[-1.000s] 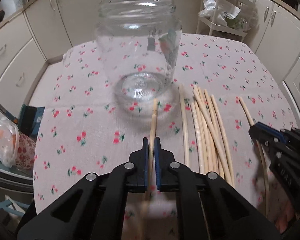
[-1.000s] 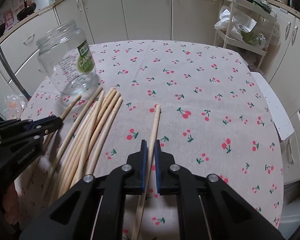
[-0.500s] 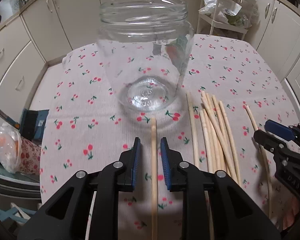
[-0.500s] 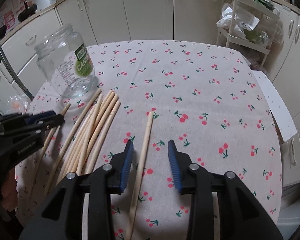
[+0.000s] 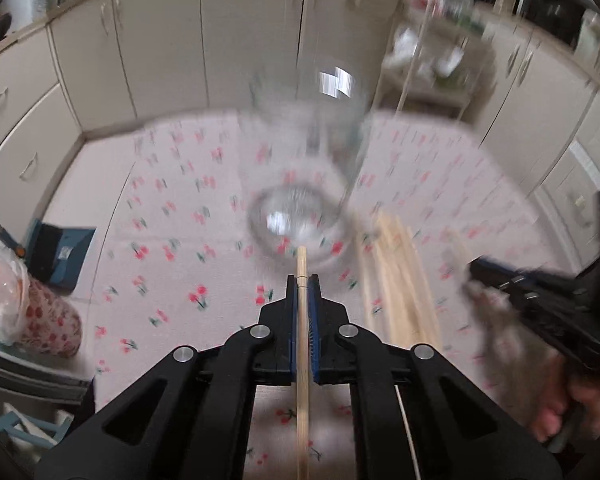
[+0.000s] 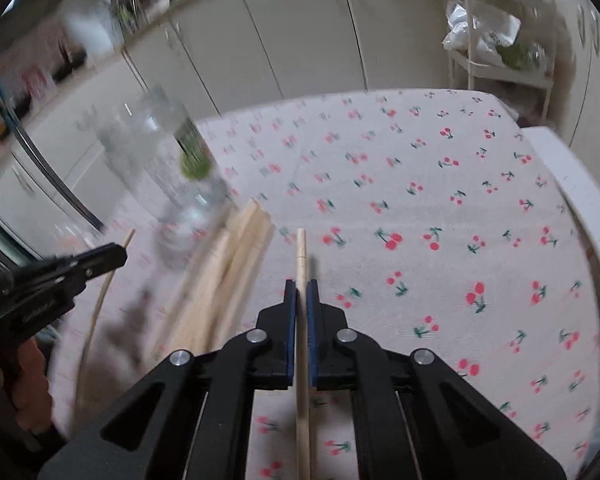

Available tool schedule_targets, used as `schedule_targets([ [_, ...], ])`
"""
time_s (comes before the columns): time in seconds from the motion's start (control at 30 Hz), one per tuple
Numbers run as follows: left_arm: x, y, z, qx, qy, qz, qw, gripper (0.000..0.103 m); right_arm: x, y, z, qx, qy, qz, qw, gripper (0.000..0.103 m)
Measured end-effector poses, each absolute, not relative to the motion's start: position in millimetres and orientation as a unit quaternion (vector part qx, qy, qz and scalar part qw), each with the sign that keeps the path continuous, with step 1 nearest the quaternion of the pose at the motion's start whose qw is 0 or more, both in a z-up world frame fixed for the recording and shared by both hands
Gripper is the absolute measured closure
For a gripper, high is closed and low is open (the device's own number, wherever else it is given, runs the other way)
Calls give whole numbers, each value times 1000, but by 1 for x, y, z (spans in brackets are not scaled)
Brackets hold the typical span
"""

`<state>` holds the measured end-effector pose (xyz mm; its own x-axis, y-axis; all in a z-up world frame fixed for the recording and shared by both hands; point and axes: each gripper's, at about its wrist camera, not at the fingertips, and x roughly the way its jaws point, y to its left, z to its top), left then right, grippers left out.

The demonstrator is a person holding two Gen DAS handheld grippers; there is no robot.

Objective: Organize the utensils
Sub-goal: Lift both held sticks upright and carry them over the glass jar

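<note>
My left gripper (image 5: 302, 280) is shut on a pale wooden chopstick (image 5: 302, 256), whose tip pokes out toward the base of a clear glass jar (image 5: 304, 184), which is blurred. Right of it, a loose pile of chopsticks (image 5: 396, 272) lies on the cherry-print tablecloth (image 5: 172, 240). My right gripper (image 6: 298, 284) is shut on another chopstick (image 6: 301, 248), held just above the cloth (image 6: 460, 200). In the right wrist view the jar (image 6: 168, 176) and the pile (image 6: 224, 280) are on the left, along with the left gripper (image 6: 116, 254) gripping its own stick (image 6: 100, 304).
Cream cabinets (image 5: 160, 52) ring the table. A wire shelf rack (image 6: 496, 52) with bags stands at the far right corner. Off the table's left edge are a blue box (image 5: 60, 252) and a plastic bag (image 5: 4, 288). A hand (image 5: 572, 408) holds the right gripper.
Both grippers opened around their chopsticks half a second ago and have shut on them again. The left one has risen with its stick, and its view is now blurred.
</note>
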<state>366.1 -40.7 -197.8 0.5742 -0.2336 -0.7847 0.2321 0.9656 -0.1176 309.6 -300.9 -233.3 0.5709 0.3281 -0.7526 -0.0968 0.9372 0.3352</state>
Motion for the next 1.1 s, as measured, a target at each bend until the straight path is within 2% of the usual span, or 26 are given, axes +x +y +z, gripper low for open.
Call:
schedule_targets([
  [0.23,361,-12,-108,-85,307,-162,934,98,294,-302,-207,178,382,142,896,97],
  [0.47,393,-15,-60,-129,199,-154,959,98,295,-304,-195,188,357,142,904,97],
  [0.8,458,-21,-52,-165,123,-86,975,98,301,-313,-199,200,346,132,907,97],
  [1.1,480,-32,-71,-149,104,-37,983,98,306,-310,-203,201,343,135,907,97],
])
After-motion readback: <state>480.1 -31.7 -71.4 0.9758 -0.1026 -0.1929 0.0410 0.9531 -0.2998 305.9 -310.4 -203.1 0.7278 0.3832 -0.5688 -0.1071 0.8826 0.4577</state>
